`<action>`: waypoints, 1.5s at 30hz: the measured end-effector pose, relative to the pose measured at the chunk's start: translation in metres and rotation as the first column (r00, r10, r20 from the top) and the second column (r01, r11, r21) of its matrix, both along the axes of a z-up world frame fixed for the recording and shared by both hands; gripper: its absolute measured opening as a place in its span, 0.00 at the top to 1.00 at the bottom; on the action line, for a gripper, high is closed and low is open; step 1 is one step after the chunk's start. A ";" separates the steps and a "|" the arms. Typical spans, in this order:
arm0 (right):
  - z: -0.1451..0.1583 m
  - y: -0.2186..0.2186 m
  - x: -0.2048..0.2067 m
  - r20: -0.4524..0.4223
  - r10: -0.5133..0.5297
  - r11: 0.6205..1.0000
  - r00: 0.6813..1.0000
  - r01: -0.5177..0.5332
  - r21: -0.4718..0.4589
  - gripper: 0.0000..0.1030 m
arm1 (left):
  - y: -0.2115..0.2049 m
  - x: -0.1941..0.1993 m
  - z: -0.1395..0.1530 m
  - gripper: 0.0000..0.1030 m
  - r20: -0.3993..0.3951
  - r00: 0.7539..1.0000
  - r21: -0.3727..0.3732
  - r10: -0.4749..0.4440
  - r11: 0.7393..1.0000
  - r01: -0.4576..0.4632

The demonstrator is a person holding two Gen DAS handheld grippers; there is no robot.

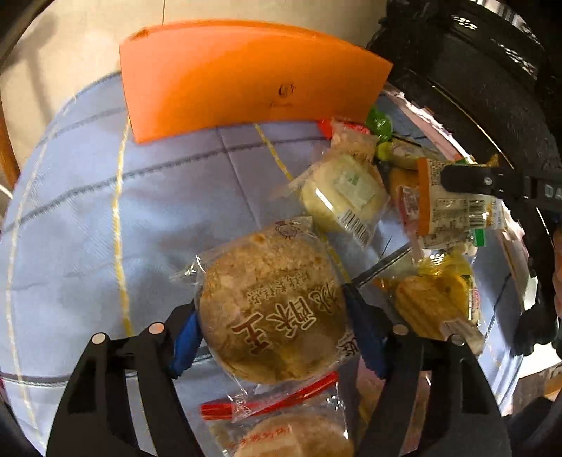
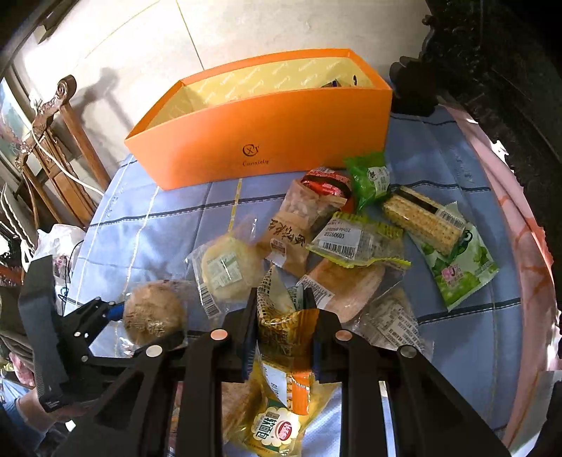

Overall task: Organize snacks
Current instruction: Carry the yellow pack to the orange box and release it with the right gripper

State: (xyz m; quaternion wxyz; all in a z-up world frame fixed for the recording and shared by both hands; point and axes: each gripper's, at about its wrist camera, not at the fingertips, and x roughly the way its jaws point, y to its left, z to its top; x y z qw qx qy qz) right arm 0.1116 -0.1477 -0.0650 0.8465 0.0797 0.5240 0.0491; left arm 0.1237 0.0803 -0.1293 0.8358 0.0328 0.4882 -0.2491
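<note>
Both tongs are mid-pickup: the left gripper [image 1: 272, 328] is clamped on the round brown pastry [image 1: 270, 313], the right gripper [image 2: 281, 337] on a yellow snack packet [image 2: 281, 355]. The open orange box [image 2: 267, 140] sits at 12 o'clock behind the pile, so next probably comes lifting and dropping them in there.

1. Your table carries a pale blue checked cloth [image 2: 467, 291] with a pink edge on the right.
2. Cream tiled floor [image 2: 246, 31] lies beyond the far edge, sunlit with shadows.
3. Carved wooden furniture [image 2: 59, 140] stands left; dark carved furniture [image 2: 498, 63] stands right.
</note>
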 end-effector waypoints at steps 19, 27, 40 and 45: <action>0.119 -0.008 0.144 0.300 -0.094 0.994 0.949 0.107 -0.029 0.77 | -0.004 0.151 0.161 0.31 0.272 0.904 0.015 0.329 0.938 -0.346; 0.107 -0.008 0.212 0.273 -0.083 0.993 0.958 0.102 -0.054 0.72 | -0.027 0.201 0.155 0.29 0.261 0.915 0.040 0.308 0.944 -0.329; 0.121 -0.035 0.178 0.310 -0.076 0.990 0.948 0.109 -0.091 0.04 | -0.032 0.194 0.165 0.04 0.268 0.924 0.016 0.272 0.958 -0.287; 0.130 -0.038 0.147 0.324 -0.016 0.985 0.946 0.071 -0.159 0.04 | -0.039 0.151 0.167 0.04 0.311 0.936 0.049 0.166 0.980 -0.191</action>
